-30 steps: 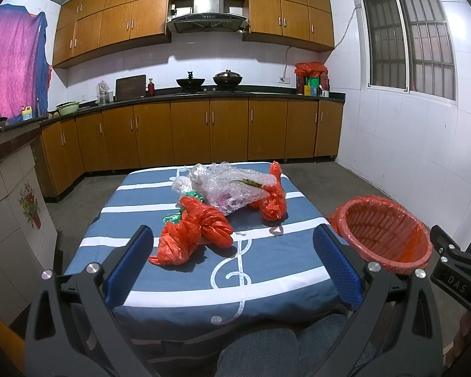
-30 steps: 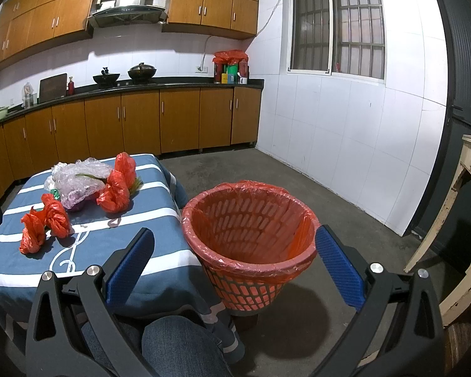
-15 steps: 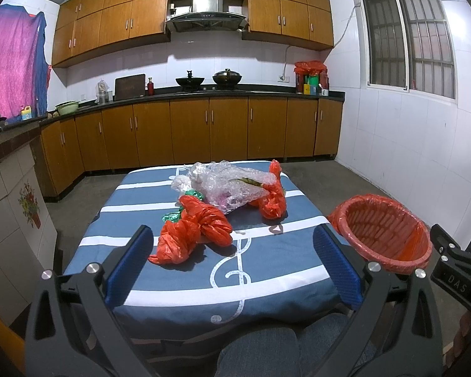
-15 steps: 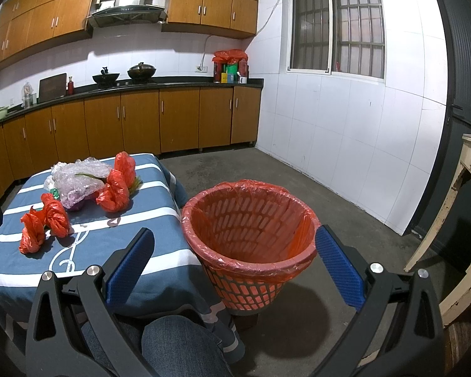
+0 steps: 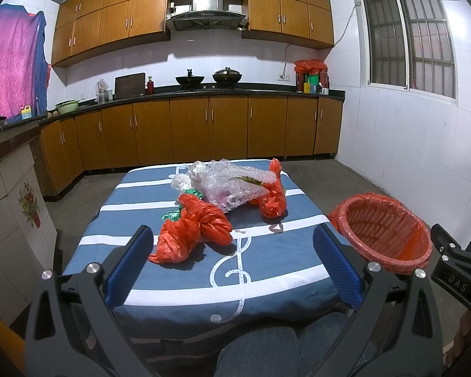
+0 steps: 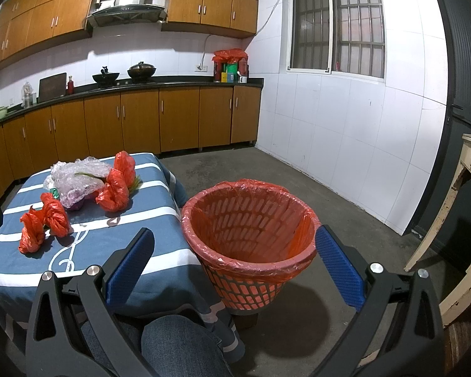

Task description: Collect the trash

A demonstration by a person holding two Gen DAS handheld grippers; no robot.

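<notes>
Crinkly red bags [image 5: 191, 229] and bumpy clear wrap [image 5: 226, 185] lie on the stripy cloth table [image 5: 267, 264] — both grippers, left gripper [image 5: 232, 264] and right gripper [image 6: 232, 264], gape wide, empty — beside the round holey basket [image 6: 248, 238].

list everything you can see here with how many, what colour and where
Orange bags: 2, orange, on the table, one nearer, one farther.
Bubble wrap: 1, clear, between them.
Green scrap: 1, green, by the near bag.
Table: 1, blue-and-white striped cloth, centre.
Bin: 1, orange liner, on the floor to the table's right.
Woks: 2, black, on the counter.
Left gripper: 1, blue fingers, open, empty.
Right gripper: 1, same, open, facing the bin.
</notes>
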